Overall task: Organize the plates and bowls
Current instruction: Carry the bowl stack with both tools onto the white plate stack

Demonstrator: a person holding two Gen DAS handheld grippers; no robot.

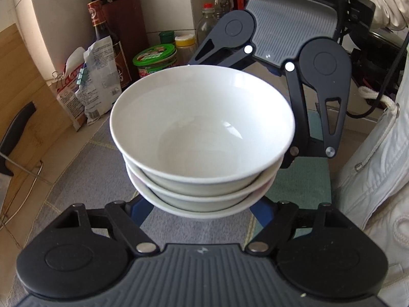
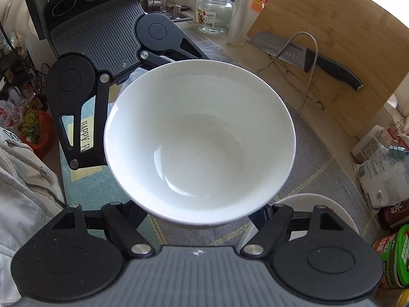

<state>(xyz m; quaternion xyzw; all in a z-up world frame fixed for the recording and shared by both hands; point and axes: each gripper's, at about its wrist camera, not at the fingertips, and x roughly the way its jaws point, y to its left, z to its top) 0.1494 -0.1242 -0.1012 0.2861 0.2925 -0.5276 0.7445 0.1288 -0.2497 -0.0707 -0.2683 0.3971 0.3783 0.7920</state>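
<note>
A stack of bowls (image 1: 202,138) is held clear above the tabletop (image 1: 84,176), clasped from opposite sides by the left gripper (image 1: 202,212) nearest and the right gripper (image 1: 278,76) beyond. The carrying step appears in hand. Next, a free spot must be chosen and the stack lowered level before both are let go.

Both views are bright with daylight, no flash look at all. The glossy white ceramic bowl (image 1: 202,125) catches soft window reflections inside, and its rim nearly blows out in the right wrist view (image 2: 200,138). The pale bamboo cutting board (image 2: 340,51) glows where sun hits it. Heavy fisheye bending curves everything near the edges, with dark vignette corners. Focus is decent at centre, and the striped grey cloth on the worktop (image 1: 84,174) looks a bit soft.
</note>
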